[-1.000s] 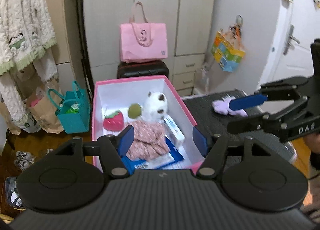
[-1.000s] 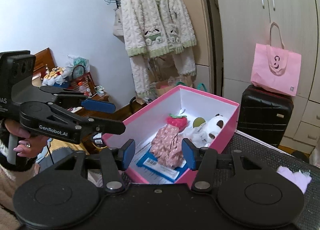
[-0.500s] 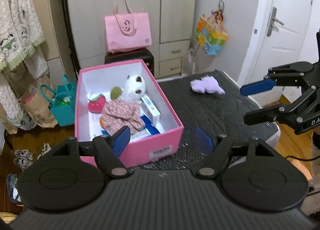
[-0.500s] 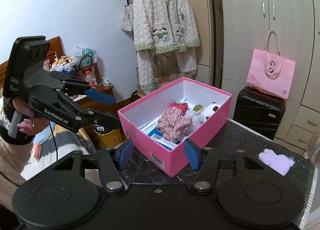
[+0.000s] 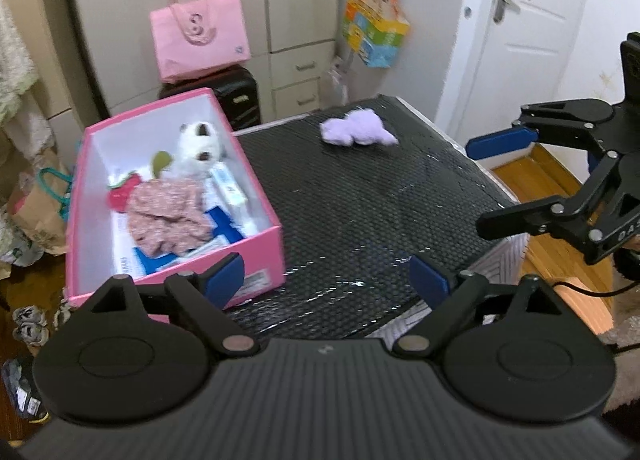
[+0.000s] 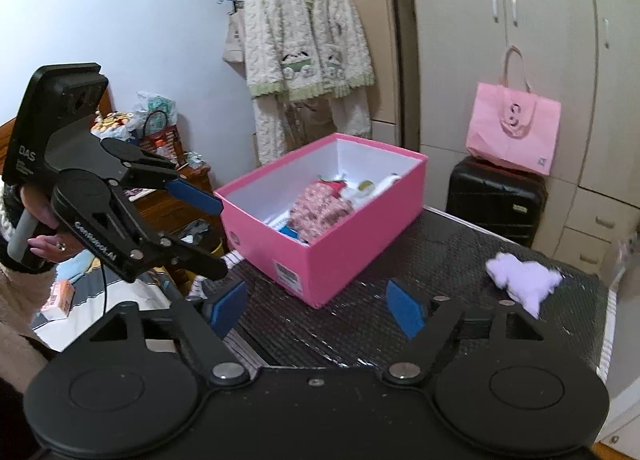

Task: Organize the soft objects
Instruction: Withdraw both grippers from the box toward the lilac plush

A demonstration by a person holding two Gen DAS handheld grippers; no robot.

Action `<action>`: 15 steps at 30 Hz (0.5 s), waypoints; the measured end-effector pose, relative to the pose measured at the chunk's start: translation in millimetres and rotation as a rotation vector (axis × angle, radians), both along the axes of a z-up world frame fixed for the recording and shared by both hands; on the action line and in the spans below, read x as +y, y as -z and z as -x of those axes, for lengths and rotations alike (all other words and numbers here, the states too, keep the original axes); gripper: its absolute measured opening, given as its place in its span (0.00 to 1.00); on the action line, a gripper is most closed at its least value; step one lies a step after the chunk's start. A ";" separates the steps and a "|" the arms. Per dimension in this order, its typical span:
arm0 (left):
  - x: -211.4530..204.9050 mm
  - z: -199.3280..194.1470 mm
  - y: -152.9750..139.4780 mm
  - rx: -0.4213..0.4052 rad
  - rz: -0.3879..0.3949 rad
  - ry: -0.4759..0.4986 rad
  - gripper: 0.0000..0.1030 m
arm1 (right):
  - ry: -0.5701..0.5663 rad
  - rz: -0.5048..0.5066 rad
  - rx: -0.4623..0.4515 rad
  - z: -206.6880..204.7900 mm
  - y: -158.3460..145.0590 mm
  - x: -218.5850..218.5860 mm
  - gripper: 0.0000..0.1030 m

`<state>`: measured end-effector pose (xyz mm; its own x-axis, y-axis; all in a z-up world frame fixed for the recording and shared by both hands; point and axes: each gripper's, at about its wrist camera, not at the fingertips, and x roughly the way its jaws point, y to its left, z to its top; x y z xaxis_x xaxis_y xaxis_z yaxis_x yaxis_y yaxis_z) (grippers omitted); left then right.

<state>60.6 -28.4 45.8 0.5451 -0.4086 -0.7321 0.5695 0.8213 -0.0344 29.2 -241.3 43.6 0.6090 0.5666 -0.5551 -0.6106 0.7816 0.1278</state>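
A pink box (image 5: 262, 256) (image 6: 352, 236) stands on the left part of a black table (image 5: 372, 196) (image 6: 440, 260). In it lie a white plush dog (image 5: 198, 150), a floral pink cloth (image 5: 168, 216) (image 6: 320, 208), a red strawberry plush (image 5: 122, 194) and a green ball (image 5: 160, 160). A lilac plush (image 5: 356, 132) (image 6: 524, 280) lies on the table's far side. My left gripper (image 5: 326, 280) (image 6: 208, 232) is open and empty at the table's near edge. My right gripper (image 6: 316, 306) (image 5: 492, 184) is open and empty, to the right of the table.
A pink tote bag (image 5: 200, 40) (image 6: 514, 132) sits on a black suitcase (image 6: 496, 200) behind the table. A white cardigan (image 6: 304, 60) hangs by the cabinets. Bags (image 5: 36, 204) stand on the floor left of the box. A white door (image 5: 536, 28) is at the right.
Both grippers have pulled back and up from the box, which now looks farther away. More of the table and the lilac plush has come into view. Both stay open.
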 end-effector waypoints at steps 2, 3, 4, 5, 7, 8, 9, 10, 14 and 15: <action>-11.5 -6.5 4.6 0.017 -0.001 0.019 0.92 | 0.017 0.008 0.001 -2.0 7.3 -7.9 0.82; -17.3 -9.1 7.1 0.026 0.000 0.024 0.92 | 0.025 0.013 0.000 -3.0 11.1 -12.4 0.84; -23.3 -12.3 9.6 0.035 -0.001 0.027 0.93 | 0.038 0.018 -0.003 -4.6 15.5 -16.7 0.86; -30.0 -16.1 12.1 0.041 -0.003 0.031 0.93 | 0.049 0.023 -0.007 -5.1 19.4 -20.4 0.87; -43.0 -22.4 15.5 0.042 -0.016 0.048 0.93 | 0.076 0.041 -0.020 -8.9 27.1 -28.0 0.87; -49.7 -25.2 17.3 0.044 -0.030 0.055 0.93 | 0.087 0.051 -0.029 -12.0 29.5 -31.1 0.88; -57.0 -28.9 19.5 0.050 -0.046 0.057 0.93 | 0.099 0.059 -0.041 -14.5 32.9 -35.3 0.88; -63.0 -32.7 21.2 0.056 -0.052 0.055 0.93 | 0.109 0.063 -0.051 -18.0 35.6 -38.8 0.88; -78.2 -47.8 26.5 0.066 -0.030 0.041 0.93 | 0.147 0.039 -0.069 -33.0 48.2 -59.1 0.88; -81.0 -51.5 27.4 0.065 -0.019 0.037 0.93 | 0.155 0.042 -0.083 -36.2 51.5 -63.7 0.88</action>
<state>112.1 -109.4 18.4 0.4809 -0.4137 -0.7730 0.5966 0.8005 -0.0572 65.4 -305.0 -7.9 0.7323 0.4397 -0.5200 -0.4892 0.8709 0.0474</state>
